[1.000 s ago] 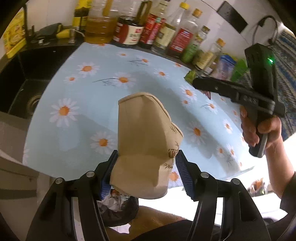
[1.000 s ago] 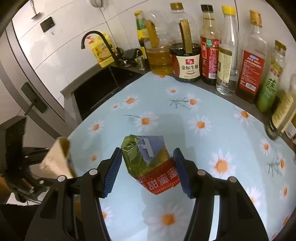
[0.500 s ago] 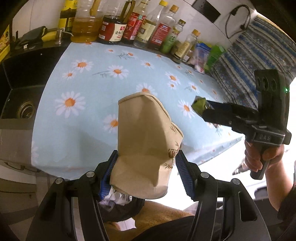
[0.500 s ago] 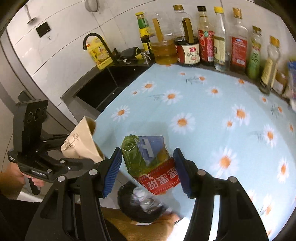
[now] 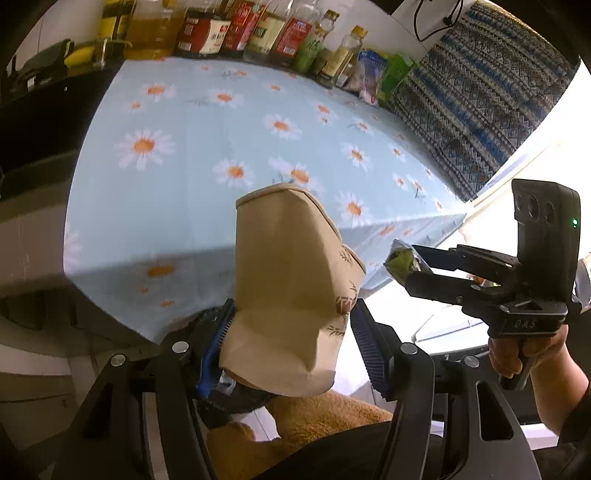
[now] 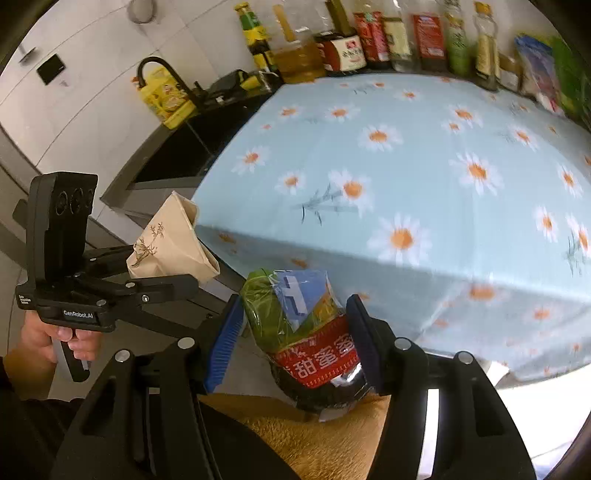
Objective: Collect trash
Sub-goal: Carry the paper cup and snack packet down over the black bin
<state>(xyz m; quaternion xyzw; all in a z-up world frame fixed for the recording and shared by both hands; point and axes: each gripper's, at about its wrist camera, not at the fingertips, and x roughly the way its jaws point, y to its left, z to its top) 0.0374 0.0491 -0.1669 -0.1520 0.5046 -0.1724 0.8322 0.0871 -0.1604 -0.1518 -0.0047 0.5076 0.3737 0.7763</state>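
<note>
My left gripper (image 5: 291, 343) is shut on a crushed tan paper cup (image 5: 291, 291), held off the front edge of the daisy-print tablecloth (image 5: 221, 122). The cup also shows in the right wrist view (image 6: 170, 240). My right gripper (image 6: 295, 336) is shut on a crumpled green, blue and red snack wrapper (image 6: 299, 317), also held beyond the table's edge. The wrapper's tip shows in the left wrist view (image 5: 400, 260). A dark trash bin (image 6: 325, 391) with a liner shows below the wrapper, partly hidden; in the left wrist view it (image 5: 236, 398) lies under the cup.
Bottles of oil and sauces (image 5: 229, 29) line the table's back edge, with snack bags (image 5: 380, 74) at the back right. A black sink (image 6: 192, 147) with a tap lies to the left. A brown furry mat (image 6: 332, 439) lies on the floor below.
Both grippers have drawn back from over the table to beyond its front edge, still holding the cup and the wrapper. The bin has come into view beneath them.
</note>
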